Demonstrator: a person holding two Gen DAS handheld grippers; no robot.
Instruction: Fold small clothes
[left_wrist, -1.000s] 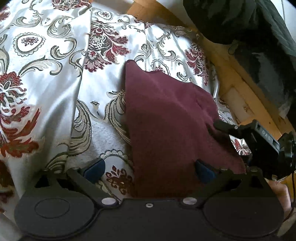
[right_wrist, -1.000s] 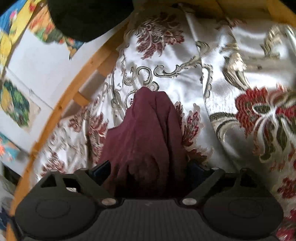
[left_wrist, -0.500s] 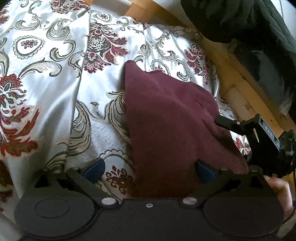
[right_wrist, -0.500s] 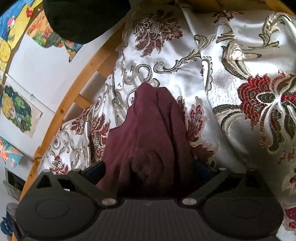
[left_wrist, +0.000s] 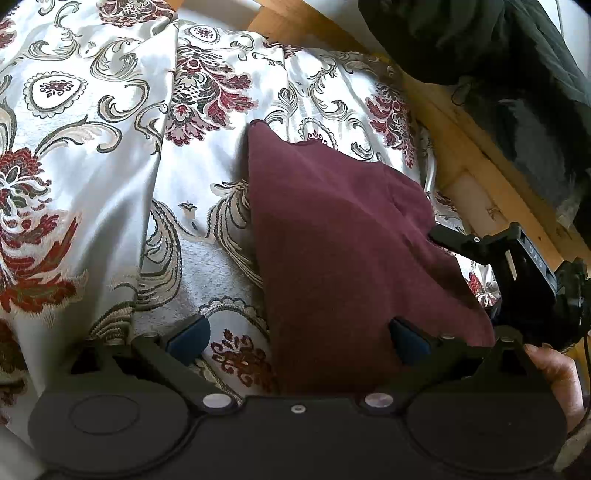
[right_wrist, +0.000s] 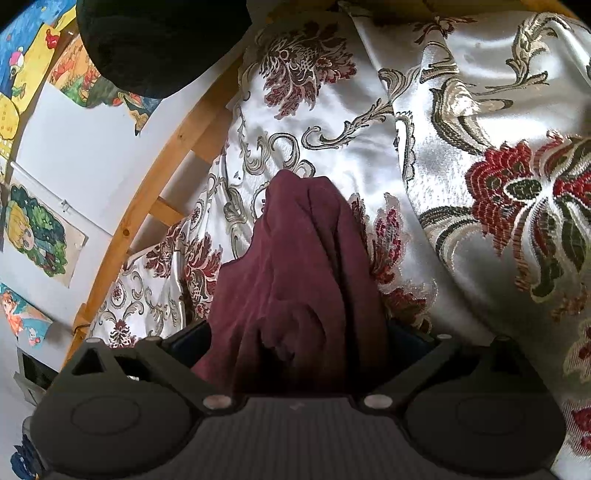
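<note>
Floral bedspread (left_wrist: 110, 155) under soft, limp maroon cloth (left_wrist: 343, 236): left gripper (left_wrist: 299, 336) spread over its edge, right gripper (right_wrist: 299, 343) wide around bunched end, so grab corners.

floral bedspread (left_wrist: 110, 155), maroon garment (left_wrist: 332, 229) on it

The garment (left_wrist: 343, 236) lies on the bedspread (left_wrist: 110, 155), with the wooden frame (left_wrist: 480, 155) behind it
</note>
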